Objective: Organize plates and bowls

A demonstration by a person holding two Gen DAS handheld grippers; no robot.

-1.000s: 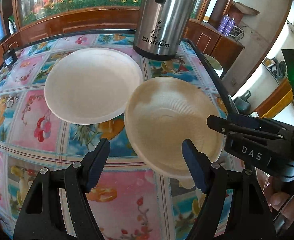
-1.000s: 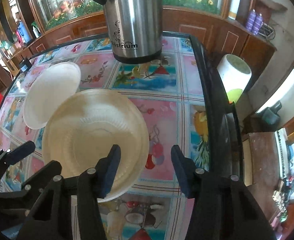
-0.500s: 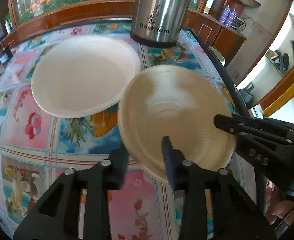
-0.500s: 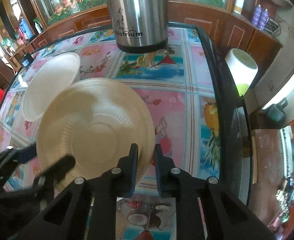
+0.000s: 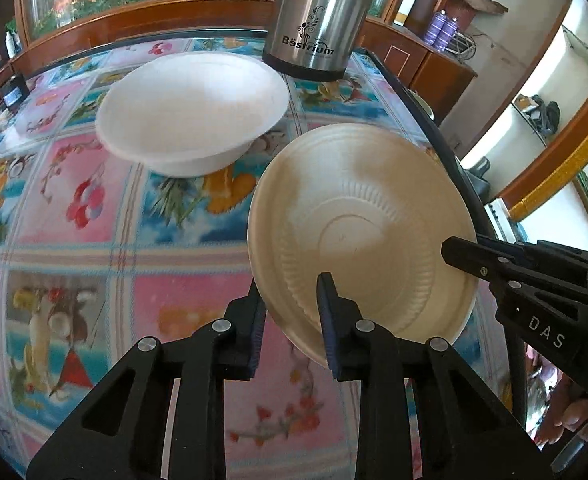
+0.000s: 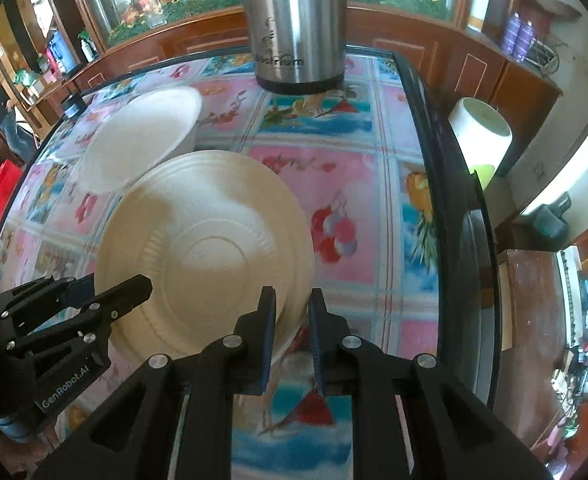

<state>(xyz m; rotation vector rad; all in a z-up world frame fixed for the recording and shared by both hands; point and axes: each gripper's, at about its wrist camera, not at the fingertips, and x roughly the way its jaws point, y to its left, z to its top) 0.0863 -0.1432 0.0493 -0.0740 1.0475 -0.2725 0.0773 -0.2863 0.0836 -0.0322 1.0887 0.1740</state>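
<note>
The worktop (image 5: 94, 240), under its flowered cloth, carries a steel flask (image 5: 318, 16) at the top centre of the left wrist view and a white bowl (image 5: 190, 108) at upper left, both unmoved. The tan plate (image 5: 358, 224) in the right half of that view, flat a second ago, now sits tilted, apparently lifted off the cloth. The left gripper (image 5: 290, 312), wide open a second ago, is closing its jaws on the plate's near rim. The right gripper (image 6: 290, 320) has clamped the opposite rim at lower centre of its own view. Likely next: carrying the plate toward the bowl.
</note>
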